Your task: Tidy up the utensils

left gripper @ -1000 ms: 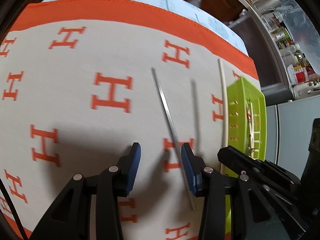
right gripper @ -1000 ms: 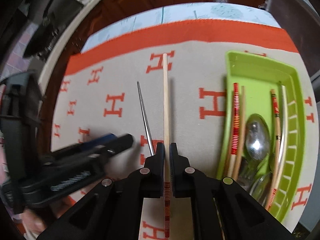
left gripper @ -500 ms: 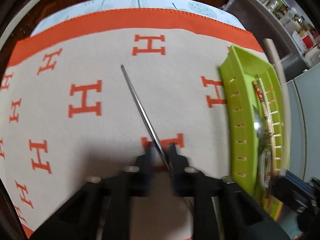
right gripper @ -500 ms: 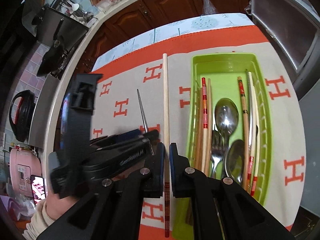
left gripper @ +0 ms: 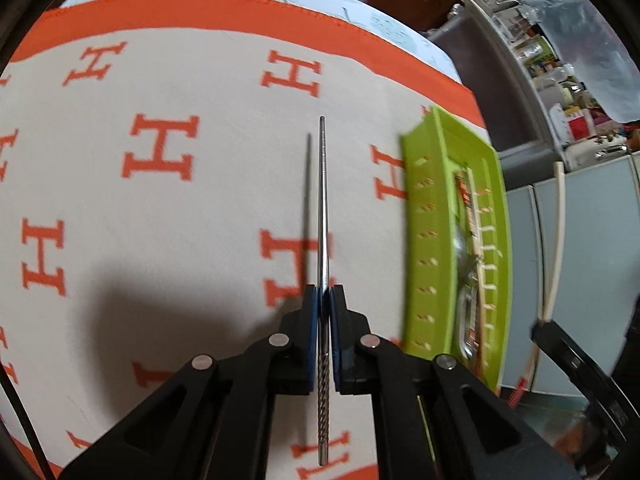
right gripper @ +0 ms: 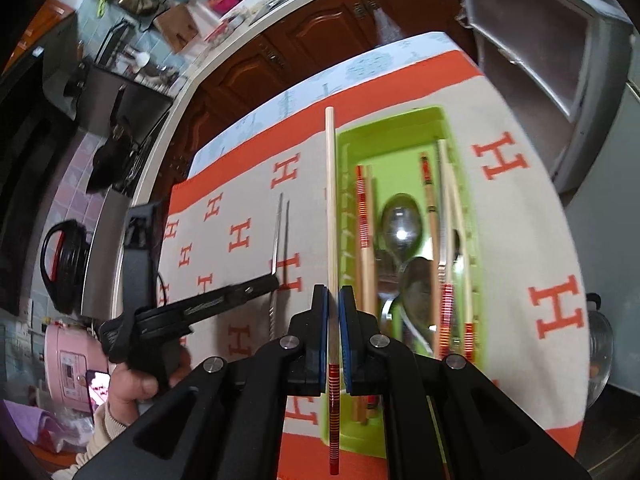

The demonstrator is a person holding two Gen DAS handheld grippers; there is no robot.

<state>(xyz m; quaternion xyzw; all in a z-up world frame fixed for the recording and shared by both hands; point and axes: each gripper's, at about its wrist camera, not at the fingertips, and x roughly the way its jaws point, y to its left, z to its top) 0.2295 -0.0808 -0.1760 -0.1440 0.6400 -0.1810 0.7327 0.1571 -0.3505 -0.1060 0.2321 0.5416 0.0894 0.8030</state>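
Two grippers in play, one chopstick in each. The left gripper [left gripper: 323, 300] has just been closing and its blue pads are now clamped on a single metal chopstick [left gripper: 322, 200], which runs straight ahead out of the jaws, tip raised off the cloth, with its thin shadow just to the left. The twisted grip end pokes back between the fingers.

Over on the right, the right gripper [right gripper: 333, 300] is clenched on one wooden chopstick [right gripper: 330, 200], pale shaft forward, red-striped end trailing behind the pads. It hangs just along the left edge of the green tray [right gripper: 404, 120].

One tray, sitting on the orange-and-cream tablecloth [right gripper: 520, 240]. Inside it: two spoons [right gripper: 401, 224] and several more chopsticks, at least four, some with red-striped bands; the blur stops an exact count.

A hand [right gripper: 132, 384] grips the left tool's handle at lower left.
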